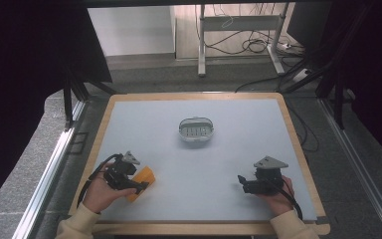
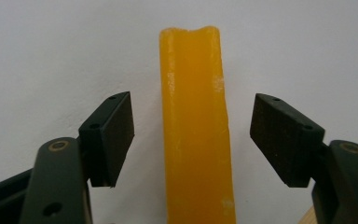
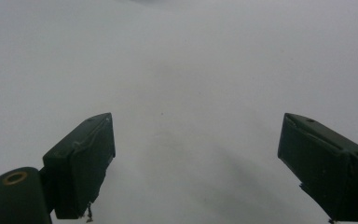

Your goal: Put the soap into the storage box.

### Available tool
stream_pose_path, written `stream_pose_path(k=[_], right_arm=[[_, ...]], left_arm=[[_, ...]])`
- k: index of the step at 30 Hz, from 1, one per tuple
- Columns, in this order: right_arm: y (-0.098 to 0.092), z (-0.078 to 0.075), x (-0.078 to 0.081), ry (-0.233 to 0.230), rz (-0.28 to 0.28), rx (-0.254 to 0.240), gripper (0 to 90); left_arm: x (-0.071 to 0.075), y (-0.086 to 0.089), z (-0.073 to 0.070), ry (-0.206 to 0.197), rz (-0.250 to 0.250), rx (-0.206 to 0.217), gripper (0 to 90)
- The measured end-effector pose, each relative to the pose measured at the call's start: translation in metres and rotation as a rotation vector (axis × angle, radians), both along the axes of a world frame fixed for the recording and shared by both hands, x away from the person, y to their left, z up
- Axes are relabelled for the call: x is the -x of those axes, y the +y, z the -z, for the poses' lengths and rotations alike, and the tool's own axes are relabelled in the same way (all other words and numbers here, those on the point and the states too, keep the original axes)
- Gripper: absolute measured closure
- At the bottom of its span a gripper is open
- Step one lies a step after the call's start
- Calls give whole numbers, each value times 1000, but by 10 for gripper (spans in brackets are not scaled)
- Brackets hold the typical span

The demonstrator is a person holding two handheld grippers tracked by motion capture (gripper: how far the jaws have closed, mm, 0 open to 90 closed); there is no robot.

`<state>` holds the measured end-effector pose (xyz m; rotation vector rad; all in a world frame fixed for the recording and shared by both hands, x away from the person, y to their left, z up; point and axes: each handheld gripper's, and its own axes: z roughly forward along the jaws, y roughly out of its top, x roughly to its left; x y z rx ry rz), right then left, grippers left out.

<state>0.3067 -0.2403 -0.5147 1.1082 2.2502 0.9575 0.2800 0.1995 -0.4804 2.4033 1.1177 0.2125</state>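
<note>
A yellow-orange block [image 1: 147, 176] lies near the front left of the grey mat [image 1: 229, 149]. My left gripper [image 1: 139, 187] is open around it. In the left gripper view the block [image 2: 195, 140] runs as a narrow bar between the two black pads [image 2: 114, 135], with a gap on each side, so neither pad touches it. A small grey oval dish [image 1: 196, 130] with a slotted bottom sits mid-table, well beyond both grippers. At the front right my right gripper [image 1: 241, 182] is held low over the bare mat. Its jaws [image 3: 196, 135] are wide open with nothing between them.
The mat lies on a wooden tabletop whose edge [image 1: 298, 149] frames it on all sides. A hand holds each gripper at the front edge. Behind the table are a dark floor, a desk frame [image 1: 238, 30] and loose cables.
</note>
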Motion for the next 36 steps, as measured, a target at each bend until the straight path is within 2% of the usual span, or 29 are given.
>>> stream_pose_path(k=[1, 5, 7, 15, 20, 23, 31, 36], right_arm=[[0, 0, 0, -1, 1, 1, 115], [0, 0, 0, 1, 3, 2, 115], [0, 0, 0, 2, 4, 3, 115], [0, 0, 0, 5, 5, 5, 115], [0, 1, 0, 6, 3, 9, 115], [0, 1, -1, 8, 4, 11, 115], [1, 1, -1, 13, 4, 11, 116], [1, 1, -1, 12, 2, 14, 118]], left_arm=[[-2, -2, 2, 15, 2, -6, 325], [-4, -4, 6, 22, -11, -18, 406], [-5, -5, 10, 39, -20, -35, 424], [-7, -8, 15, 68, -27, -54, 493], [-8, -8, 19, 86, -48, -50, 543], [-9, -8, 22, 102, -50, -48, 604], [-9, -9, 21, 104, -55, -54, 610], [-9, -5, 20, 120, -50, -48, 612]])
